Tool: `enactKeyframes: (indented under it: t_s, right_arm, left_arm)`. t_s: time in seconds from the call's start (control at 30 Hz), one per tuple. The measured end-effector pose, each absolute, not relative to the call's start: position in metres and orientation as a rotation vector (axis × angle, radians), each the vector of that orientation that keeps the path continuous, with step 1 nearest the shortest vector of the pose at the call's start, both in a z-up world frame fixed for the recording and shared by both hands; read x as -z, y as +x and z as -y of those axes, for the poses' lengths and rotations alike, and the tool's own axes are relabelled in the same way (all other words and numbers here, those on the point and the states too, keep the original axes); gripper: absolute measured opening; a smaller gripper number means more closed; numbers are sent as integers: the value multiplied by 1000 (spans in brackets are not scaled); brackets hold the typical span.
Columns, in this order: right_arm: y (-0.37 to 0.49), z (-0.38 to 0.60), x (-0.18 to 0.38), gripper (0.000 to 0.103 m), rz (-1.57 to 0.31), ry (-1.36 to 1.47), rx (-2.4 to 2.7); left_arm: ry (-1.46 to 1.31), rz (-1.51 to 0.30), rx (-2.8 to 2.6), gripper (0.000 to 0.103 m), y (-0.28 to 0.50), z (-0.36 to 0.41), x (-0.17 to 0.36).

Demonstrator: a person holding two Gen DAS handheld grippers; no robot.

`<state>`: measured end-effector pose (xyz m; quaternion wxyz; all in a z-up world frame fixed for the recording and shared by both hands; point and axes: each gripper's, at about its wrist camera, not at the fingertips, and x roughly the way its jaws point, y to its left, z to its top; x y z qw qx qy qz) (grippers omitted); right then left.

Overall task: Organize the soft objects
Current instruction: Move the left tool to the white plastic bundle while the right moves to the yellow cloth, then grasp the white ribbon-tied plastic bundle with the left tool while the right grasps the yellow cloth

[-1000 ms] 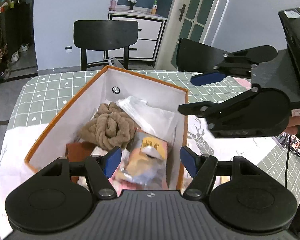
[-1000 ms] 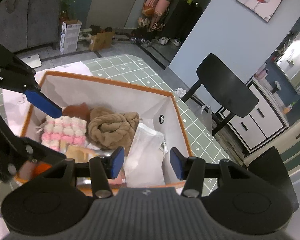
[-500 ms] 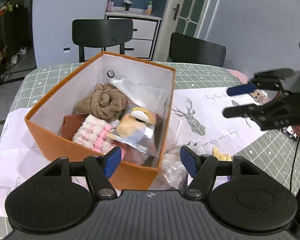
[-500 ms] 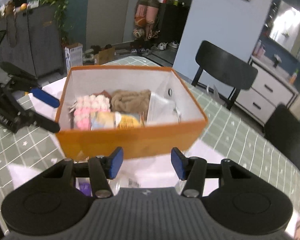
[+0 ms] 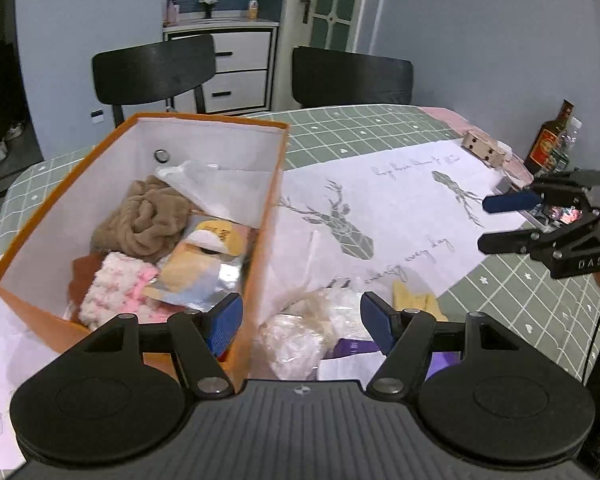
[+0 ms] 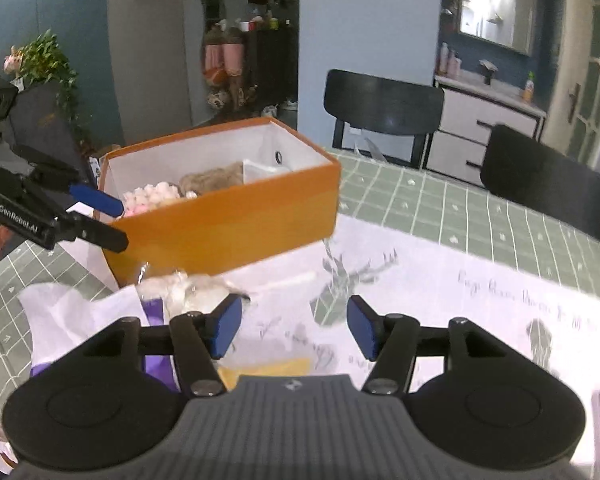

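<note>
An orange box [image 5: 265, 216] [image 6: 228, 220] holds a brown plush [image 5: 148, 220], a pink-white fluffy item [image 5: 112, 288], a foil-packed yellow item [image 5: 204, 268] and a clear bag [image 5: 220, 188]. On the cloth beside it lie a clear-bagged white soft item [image 5: 304, 332] [image 6: 188, 292], a yellow item [image 5: 414, 300] [image 6: 268, 368] and a purple item [image 5: 352, 348] [image 6: 156, 320]. My left gripper [image 5: 302, 322] is open and empty above the bagged item. My right gripper [image 6: 294, 330] is open and empty, also visible at the right in the left wrist view [image 5: 496, 222].
Two black chairs [image 5: 152, 68] [image 5: 352, 76] stand behind the green checked table [image 5: 364, 128]. A brown bottle [image 5: 548, 140] and a small wooden block [image 5: 482, 148] sit at the far right edge. A white deer-print cloth [image 5: 380, 208] covers the middle.
Both grippers have pulled back from over the box, both still open and empty. The right one has moved away to the right; the items beside the box have come into view.
</note>
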<state>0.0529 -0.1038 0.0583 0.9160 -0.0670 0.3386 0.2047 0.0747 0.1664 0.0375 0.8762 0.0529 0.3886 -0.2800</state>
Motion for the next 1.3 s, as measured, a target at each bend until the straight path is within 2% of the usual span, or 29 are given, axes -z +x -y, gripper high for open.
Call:
enactKeyframes:
  t_s: [0.13, 0.27, 0.83, 1.1, 1.13, 1.2, 1.23, 1.27, 1.3]
  right_arm:
    - [43, 113, -47, 59, -723, -113, -427]
    - [35, 109, -37, 64, -740, -138, -454]
    - [35, 88, 1, 67, -843, -216, -497]
    - [42, 78, 37, 70, -847, -186, -507]
    - [43, 77, 40, 67, -839, -188, -498]
    - [46, 74, 46, 41, -851, -201, -477]
    - [48, 74, 48, 25, -876, -205, -468]
    - [49, 75, 47, 16, -885, -207, -447]
    - [51, 77, 45, 13, -900, -201, -444]
  left_arm:
    - [160, -831, 597, 79, 79, -147, -34]
    - [250, -851, 635, 79, 82, -120, -30]
    - [662, -977, 693, 79, 113, -61, -5]
    - [672, -967, 719, 80, 115, -54, -7]
    - [675, -968, 721, 80, 115, -52, -7]
    - [683, -969, 727, 80, 114, -50, -5]
    - [687, -970, 730, 80, 114, -49, -4]
    - [689, -973, 732, 80, 115, -48, -3]
    - [691, -978, 732, 80, 116, -48, -2]
